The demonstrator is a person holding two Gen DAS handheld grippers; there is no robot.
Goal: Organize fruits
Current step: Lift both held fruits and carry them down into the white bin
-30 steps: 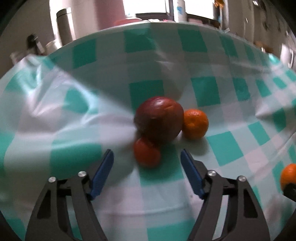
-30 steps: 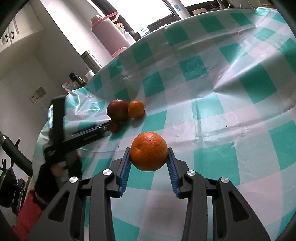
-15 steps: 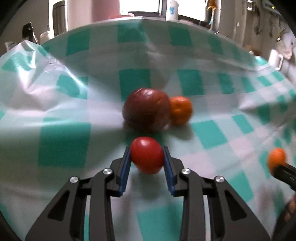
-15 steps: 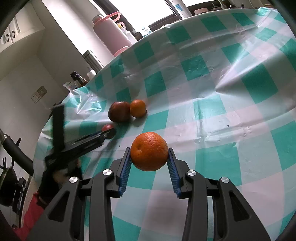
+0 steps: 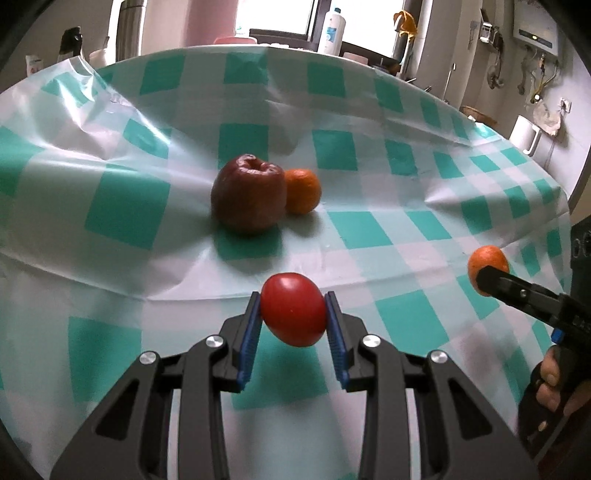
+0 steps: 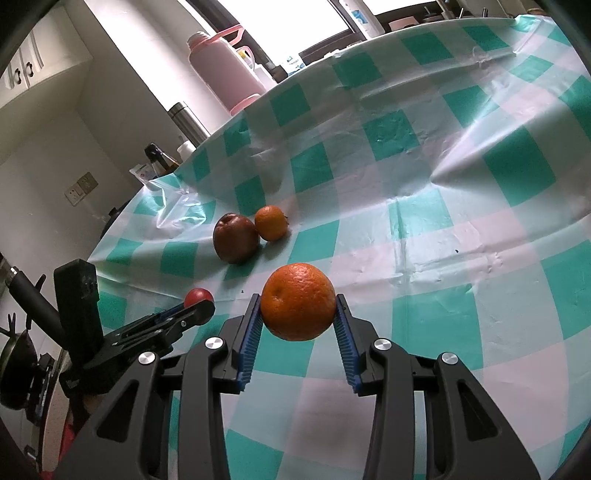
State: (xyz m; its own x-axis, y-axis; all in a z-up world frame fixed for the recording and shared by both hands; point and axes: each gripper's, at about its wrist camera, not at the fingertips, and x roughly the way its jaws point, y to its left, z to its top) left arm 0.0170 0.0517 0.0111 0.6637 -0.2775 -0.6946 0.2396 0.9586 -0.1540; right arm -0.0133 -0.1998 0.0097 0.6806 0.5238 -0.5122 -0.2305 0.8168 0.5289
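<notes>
The left tongs [image 5: 293, 320] are clamped on a small red tomato [image 5: 293, 309], its sides pressed between the blue ribbed pads [image 5: 248, 341], and it hangs clear of the cloth with its shadow falling below. The right tongs [image 6: 298, 319] grip a large orange [image 6: 298, 301] the same way, held above the counter [image 6: 461, 206] between their blue pads [image 6: 251, 338]. In the left wrist view the right tongs show at the right edge with the orange at their tip, and in the right wrist view the left tongs show at lower left carrying the tomato.

Farther out on the teal-and-white checked tablecloth [image 5: 351, 229], a dark red apple [image 5: 248, 199] sits stem-side up, and a small mandarin [image 5: 302, 191] rests touching its right side. Both lie well apart from the held fruits. The cloth is wrinkled and ridged in places.

Beyond the far edge of the counter stand a pink flask [image 6: 225, 70] and a steel thermos [image 6: 188, 123], with a white bottle [image 5: 332, 31] by the bright window.
</notes>
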